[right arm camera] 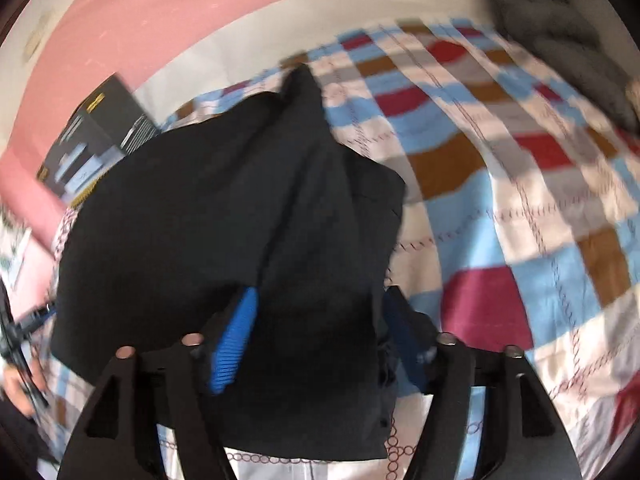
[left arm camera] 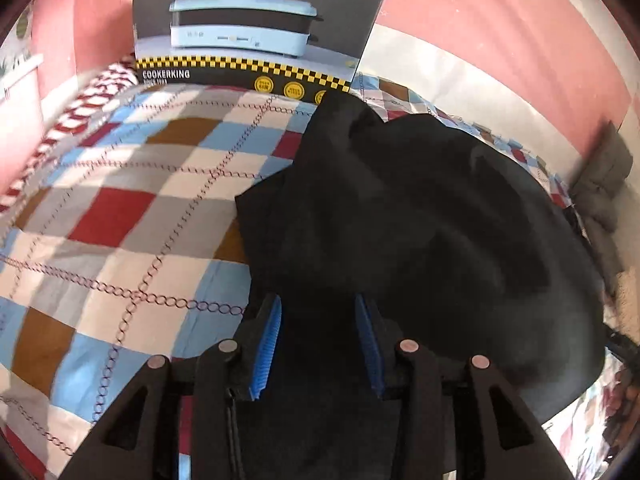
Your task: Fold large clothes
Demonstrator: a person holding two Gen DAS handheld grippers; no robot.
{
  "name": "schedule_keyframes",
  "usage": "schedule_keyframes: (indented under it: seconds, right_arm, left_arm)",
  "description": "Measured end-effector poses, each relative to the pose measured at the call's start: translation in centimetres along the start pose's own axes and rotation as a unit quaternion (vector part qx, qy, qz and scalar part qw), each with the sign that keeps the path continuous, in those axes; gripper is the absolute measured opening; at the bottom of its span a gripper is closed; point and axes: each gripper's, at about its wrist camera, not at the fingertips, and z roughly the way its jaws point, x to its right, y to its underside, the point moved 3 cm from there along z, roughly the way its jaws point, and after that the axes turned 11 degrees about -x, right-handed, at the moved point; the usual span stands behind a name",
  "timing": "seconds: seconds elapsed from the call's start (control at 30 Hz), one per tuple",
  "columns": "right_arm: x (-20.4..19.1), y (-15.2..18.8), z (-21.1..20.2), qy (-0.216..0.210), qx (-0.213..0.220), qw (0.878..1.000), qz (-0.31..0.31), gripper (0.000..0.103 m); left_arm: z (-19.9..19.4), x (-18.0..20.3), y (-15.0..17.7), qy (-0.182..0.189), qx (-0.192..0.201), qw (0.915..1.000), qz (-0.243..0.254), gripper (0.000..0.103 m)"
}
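Black garment (left arm camera: 420, 208) lies heaped dead ahead of both grippers, running away across quilt (left arm camera: 120, 216). Left gripper (left arm camera: 318, 344) part spread, right gripper (right arm camera: 320, 340) wide; cloth between pads, unpinched.

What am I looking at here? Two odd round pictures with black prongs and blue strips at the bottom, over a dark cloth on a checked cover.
Each picture comes from a wide-angle camera on a hand-held gripper, one per hand, looking along its two fingers. The blue strips are the finger pads. The left gripper and the right gripper both stand open over a black garment lying on a checked bedspread. The pads do not press the cloth, so nothing is held. Behind stands a cooking pot box against a pink wall. A grey cushion lies at the far side.
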Motion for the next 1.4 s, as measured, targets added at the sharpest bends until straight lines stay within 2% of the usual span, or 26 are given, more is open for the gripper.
schedule_keyframes:
  seconds: [0.07,0.13,0.27,0.4,0.43,0.57,0.83,0.93,1.0,1.1,1.23,1.27,1.3,1.33,1.37,1.4]
  right_arm:
    - [0.5,0.0,-0.3,-0.002,-0.001,1.0,0.017,0.067]
    - [0.4,0.3,-1.0,0.005,0.003,1.0,0.015,0.067]
    - [1.0,2.2,-2.1,-0.017,-0.002,0.999,0.032,0.068]
    - [2.5,4.4,-2.2,-0.053,-0.013,0.996,0.066,0.069]
    - [2.9,4.9,-1.9,-0.067,-0.017,0.994,0.081,0.073]
    - [4.1,6.6,-1.2,-0.122,-0.029,0.983,0.13,0.076]
    - [5.1,6.2,0.9,-0.211,-0.035,0.958,0.192,0.078]
    - [5.2,5.4,2.1,-0.24,-0.037,0.946,0.214,0.085]
    - [5.1,4.9,2.8,-0.251,-0.037,0.941,0.225,0.087]
    - [4.8,3.9,3.6,-0.259,-0.038,0.936,0.235,0.089]
    - [3.9,3.0,4.2,-0.25,-0.04,0.939,0.233,0.088]
    - [3.9,3.0,4.1,-0.246,-0.04,0.941,0.231,0.08]
    - [3.9,2.9,3.9,-0.24,-0.04,0.943,0.228,0.076]
    - [3.7,2.9,3.7,-0.235,-0.038,0.945,0.225,0.066]
    - [3.5,2.8,3.3,-0.23,-0.038,0.947,0.221,0.058]
    - [3.2,2.7,2.7,-0.224,-0.039,0.949,0.217,0.055]
  left_arm:
    - [-0.6,0.2,0.1,-0.006,-0.003,1.0,-0.003,0.041]
    - [-1.3,-0.2,0.7,0.005,-0.006,0.9999,-0.011,0.041]
    - [-2.9,-1.9,3.2,0.018,-0.01,0.999,-0.039,0.041]
    - [-3.2,-4.0,6.2,0.038,-0.023,0.9953,-0.086,0.054]
    - [-3.0,-4.5,6.9,0.046,-0.029,0.9938,-0.097,0.054]
    - [-1.9,-5.6,8.7,0.095,-0.048,0.9837,-0.145,0.062]
    - [0.1,-5.5,7.3,0.141,-0.052,0.9709,-0.186,0.075]
    - [1.3,-5.2,6.2,0.152,-0.051,0.9672,-0.197,0.084]
    - [2.3,-4.9,5.6,0.159,-0.054,0.9648,-0.202,0.09]
    - [3.3,-4.5,4.7,0.166,-0.047,0.9641,-0.202,0.094]
    - [4.0,-4.0,3.8,0.15,-0.036,0.9689,-0.193,0.095]
    - [4.0,-3.8,3.6,0.144,-0.036,0.9706,-0.19,0.092]
    - [3.9,-3.6,3.5,0.139,-0.037,0.9724,-0.184,0.084]
    - [3.7,-3.4,3.3,0.133,-0.039,0.9745,-0.176,0.08]
    - [3.3,-3.1,3.2,0.128,-0.04,0.9766,-0.168,0.069]
    - [2.9,-2.9,3.0,0.121,-0.041,0.9789,-0.159,0.057]
